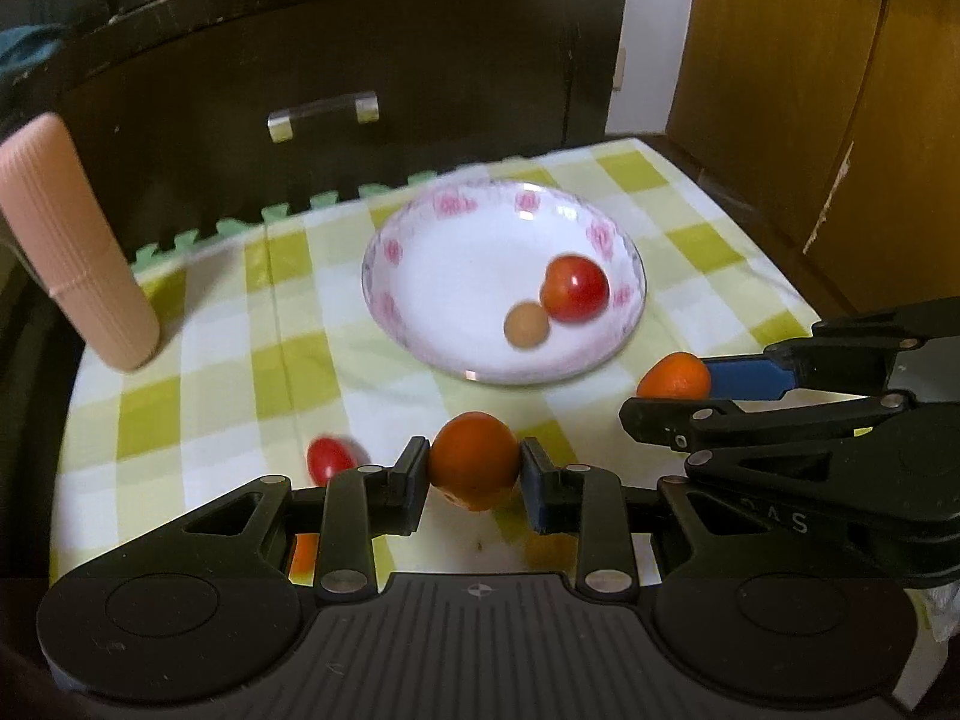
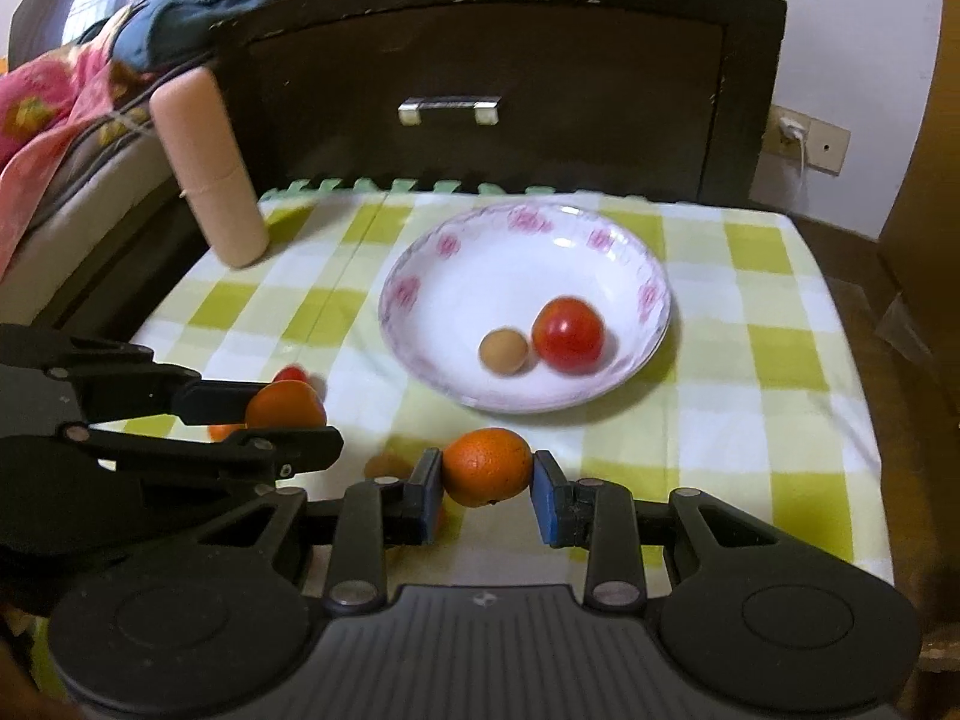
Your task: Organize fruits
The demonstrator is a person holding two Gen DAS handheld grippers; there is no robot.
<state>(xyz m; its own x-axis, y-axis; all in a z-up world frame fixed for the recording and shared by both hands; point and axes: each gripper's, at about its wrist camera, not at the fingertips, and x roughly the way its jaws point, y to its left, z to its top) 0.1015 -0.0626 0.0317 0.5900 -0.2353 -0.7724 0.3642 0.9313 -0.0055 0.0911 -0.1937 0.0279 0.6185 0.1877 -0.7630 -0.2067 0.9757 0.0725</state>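
Observation:
A white bowl (image 1: 420, 300) with pink flowers stands on the checked cloth, also in the right wrist view as the bowl (image 2: 456, 276). In it lie a red tomato (image 1: 575, 289) and a small brown fruit (image 1: 527, 326). My left gripper (image 1: 474, 471) is shut on an orange fruit (image 1: 474, 450) just above the cloth, in front of the bowl. My right gripper (image 2: 487, 483) is shut on an orange (image 2: 487, 462), near the bowl's front rim. Each gripper shows in the other's view, side by side. A small red tomato (image 1: 329, 457) lies on the cloth at the left.
A pink ribbed cylinder (image 1: 72, 252) stands at the cloth's far left corner. Behind the table is a dark cabinet with a metal handle (image 1: 324, 114). A wooden cupboard (image 1: 840, 90) is at the right. Another orange piece (image 1: 303, 552) lies under my left gripper.

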